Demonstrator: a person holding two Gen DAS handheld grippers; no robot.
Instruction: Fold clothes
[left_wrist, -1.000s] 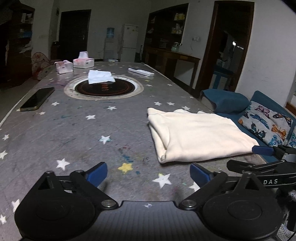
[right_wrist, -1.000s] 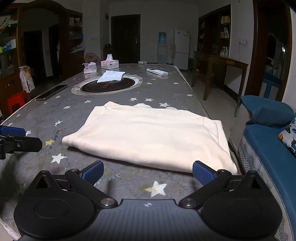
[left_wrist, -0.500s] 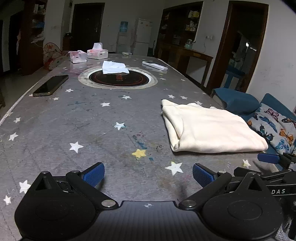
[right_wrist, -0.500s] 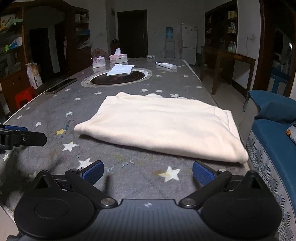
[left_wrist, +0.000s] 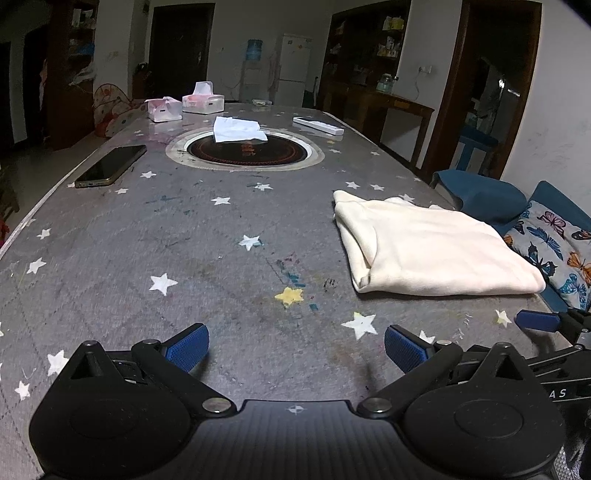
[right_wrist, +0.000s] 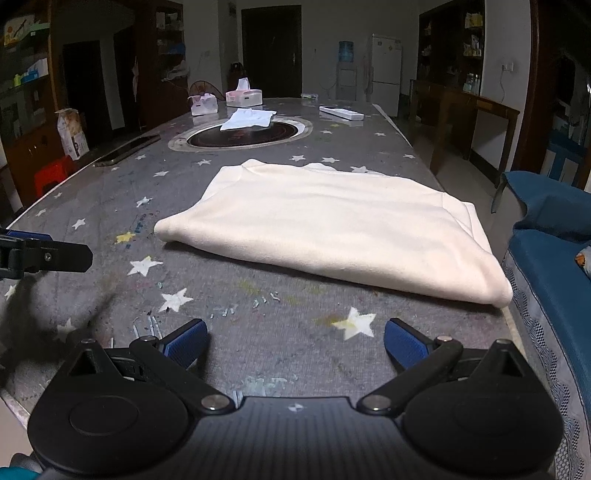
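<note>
The cloth (right_wrist: 332, 229), a cream garment already folded into a thick flat rectangle, lies on the star-patterned table (left_wrist: 184, 258) ahead of the right gripper (right_wrist: 295, 341) and ahead and well to the right of the left gripper (left_wrist: 295, 345). Both grippers hang low over the near end of the table with their jaws spread wide and nothing between them, apart from the cloth; judging from how neatly it lies, the folding looks done or nearly so, and the open jaws suit either a last fold or a withdrawal. Its rounded folded edge faces the right gripper, while the layered open side faces the space ahead of the left gripper, which would be the easier side to pinch. Beyond the right gripper's right finger the cloth reaches close to the table's edge, with a blue sofa (right_wrist: 554, 266) just past it, so there is little room on that side. Ahead of the left gripper the tabletop is bare for a long stretch; a phone (left_wrist: 110, 166), a round inset burner (left_wrist: 243, 151) with a white rag (left_wrist: 236, 129) on it, and tissue boxes (left_wrist: 203, 101) sit far beyond the jaws.
</note>
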